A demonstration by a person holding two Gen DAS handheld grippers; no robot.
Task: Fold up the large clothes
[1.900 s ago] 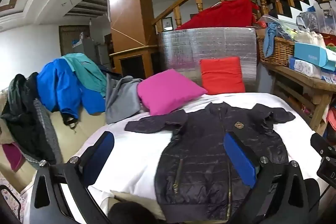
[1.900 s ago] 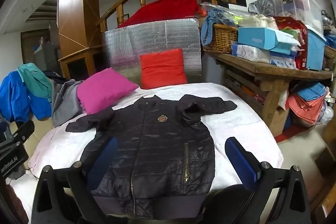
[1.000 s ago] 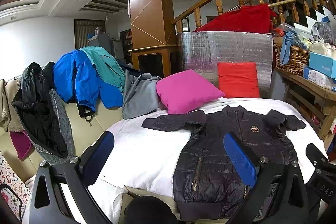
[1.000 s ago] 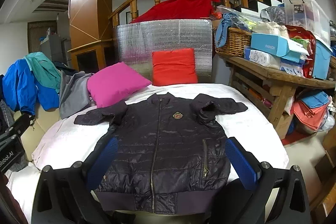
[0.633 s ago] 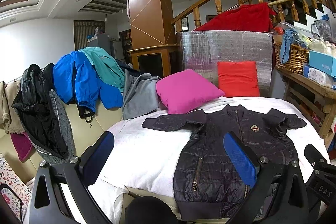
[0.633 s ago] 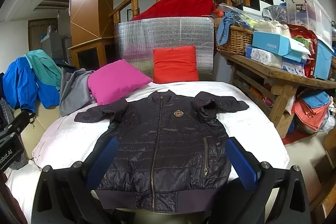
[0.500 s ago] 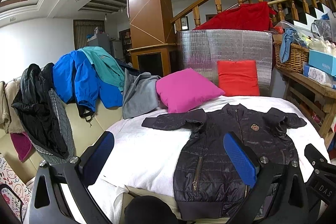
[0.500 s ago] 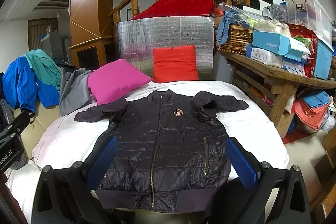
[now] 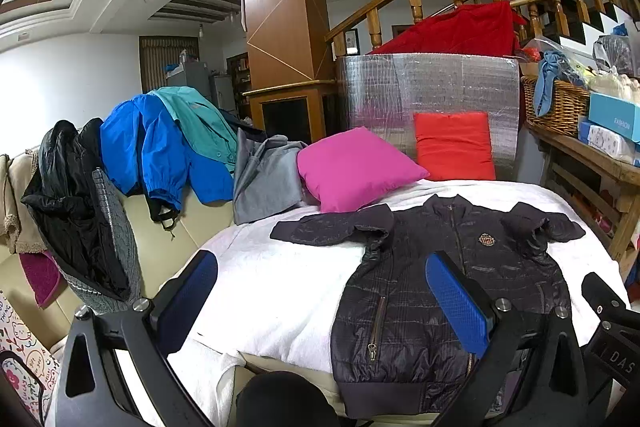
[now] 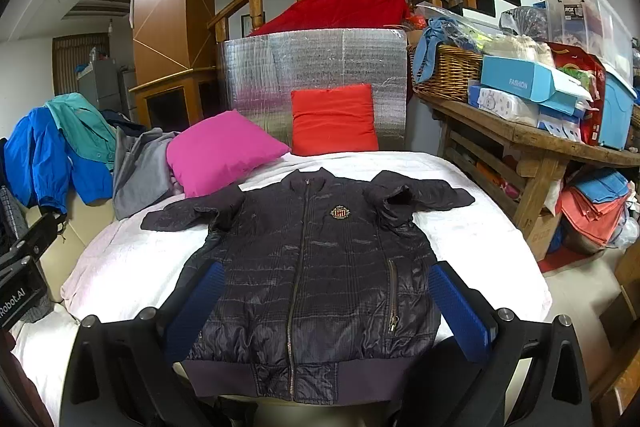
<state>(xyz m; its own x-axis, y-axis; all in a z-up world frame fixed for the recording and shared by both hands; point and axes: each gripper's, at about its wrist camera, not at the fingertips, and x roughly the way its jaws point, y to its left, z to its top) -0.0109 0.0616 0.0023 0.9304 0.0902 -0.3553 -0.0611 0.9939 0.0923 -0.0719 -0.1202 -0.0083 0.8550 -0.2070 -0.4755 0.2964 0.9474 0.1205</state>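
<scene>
A dark quilted zip jacket (image 10: 316, 267) with a gold chest badge lies flat, front up, on the white-covered bed (image 10: 480, 227), sleeves spread, hem toward me. In the left wrist view the jacket (image 9: 452, 279) lies right of centre. My left gripper (image 9: 320, 291) is open and empty, held above the bed's near edge left of the jacket. My right gripper (image 10: 326, 301) is open and empty, its blue pads level with the jacket's lower sides, above the hem.
A pink pillow (image 10: 220, 151) and a red pillow (image 10: 334, 119) sit at the bed's head before a silver panel (image 10: 312, 71). Several jackets (image 9: 160, 143) drape a sofa on the left. A loaded wooden table (image 10: 532, 135) stands right.
Both views shifted over the first second: the left gripper swung left, the right drew back slightly. In the last half second almost nothing moved.
</scene>
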